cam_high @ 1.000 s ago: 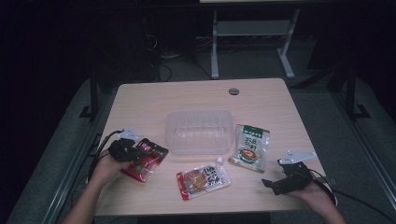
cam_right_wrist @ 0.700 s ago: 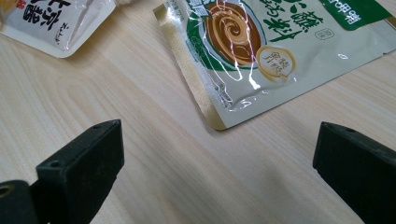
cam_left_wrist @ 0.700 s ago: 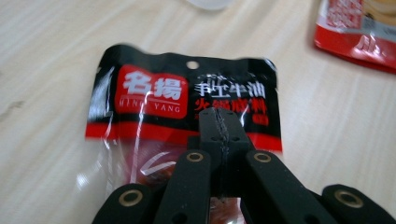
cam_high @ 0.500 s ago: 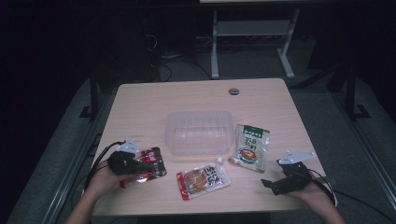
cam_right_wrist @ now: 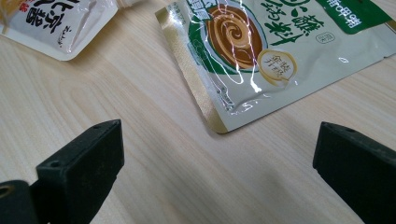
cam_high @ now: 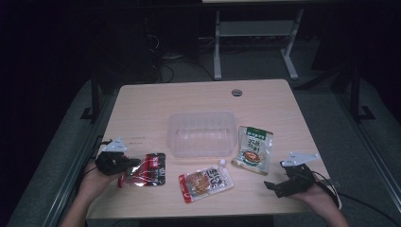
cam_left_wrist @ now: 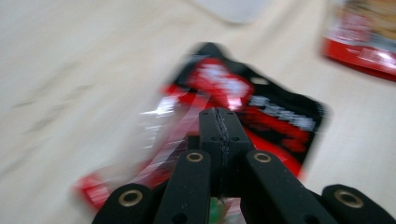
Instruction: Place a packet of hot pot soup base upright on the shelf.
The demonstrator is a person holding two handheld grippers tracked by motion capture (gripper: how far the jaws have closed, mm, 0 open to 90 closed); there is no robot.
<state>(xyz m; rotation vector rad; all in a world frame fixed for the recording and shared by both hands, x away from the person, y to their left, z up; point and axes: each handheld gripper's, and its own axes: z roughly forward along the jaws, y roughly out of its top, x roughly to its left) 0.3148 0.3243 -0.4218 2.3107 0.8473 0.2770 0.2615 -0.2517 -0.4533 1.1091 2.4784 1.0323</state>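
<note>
Pale wood desk (cam_high: 142, 109) carries everything; the clear plastic tub (cam_high: 202, 132) sits mid-desk, empty as far as I can tell. Green-and-white sauce pouch (cam_high: 254, 149) lies flat just right of the tub, red-and-white pouch (cam_high: 206, 182) flat in front of it, near the desk's front edge. Red-and-black foil packet (cam_high: 144, 169) is at front left, left of the red-and-white pouch and well apart from the tub. Left gripper (cam_high: 124, 163) has its fingers (cam_left_wrist: 218, 135) pressed together at the packet's near edge; in the left gripper view the closed tips sit over the foil, but blur hides whether any film is actually caught between them, so I can't call it a real pinch. Right gripper (cam_high: 273, 185) sits at front right with fingers (cam_right_wrist: 81, 158) spread wide over bare wood, just short of the green pouch's corner, touching nothing. Risks, my read: if the packet is meant for the tub, a thin edge grip on slick foil will likely slip or peel out on lift, and the packet would flop back. Dragging instead of lifting could push it into the red-and-white pouch. A limp packet may catch on the tub rim and shove the light tub across the desk.
</note>
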